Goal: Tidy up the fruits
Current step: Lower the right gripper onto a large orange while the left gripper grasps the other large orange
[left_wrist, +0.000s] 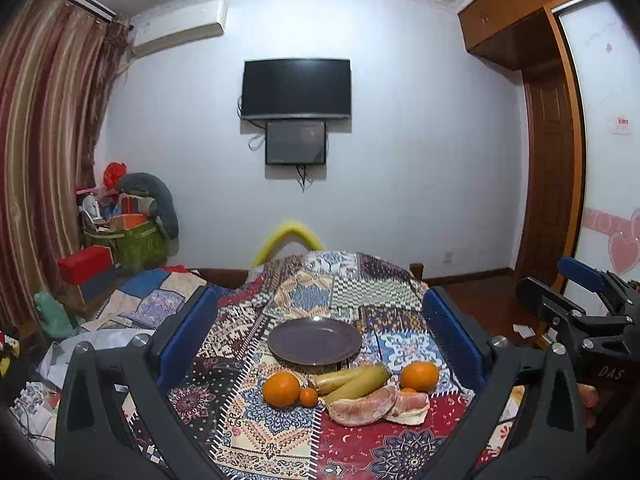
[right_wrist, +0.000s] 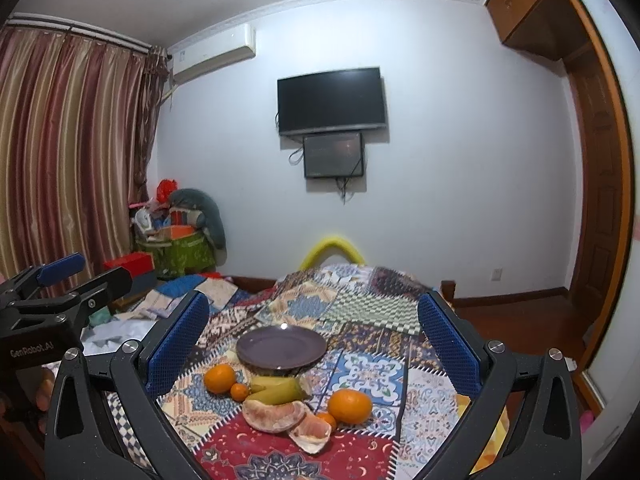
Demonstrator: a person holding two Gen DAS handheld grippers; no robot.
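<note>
A dark purple plate [left_wrist: 315, 340] [right_wrist: 281, 347] sits on the patchwork cloth. In front of it lie two bananas [left_wrist: 352, 380] [right_wrist: 276, 390], with a large orange [left_wrist: 281, 389] [right_wrist: 219, 378] and a small tangerine [left_wrist: 308, 397] [right_wrist: 239, 391] to their left. Another large orange [left_wrist: 419, 376] [right_wrist: 350, 406] lies to the right. Peeled pomelo segments [left_wrist: 364, 404] [right_wrist: 274, 416] are nearest, partly hiding a second small tangerine [right_wrist: 326, 418]. My left gripper [left_wrist: 320, 294] [right_wrist: 86, 274] and right gripper [right_wrist: 314, 300] [left_wrist: 560, 282] hover side by side short of the fruit, both open and holding nothing.
The patchwork cloth [left_wrist: 280, 432] covers the table, and a yellow chair back [left_wrist: 288, 236] rises at its far edge. Boxes and bags [left_wrist: 120, 232] are piled by the striped curtain at the left. A wooden door [left_wrist: 552, 184] stands at the right.
</note>
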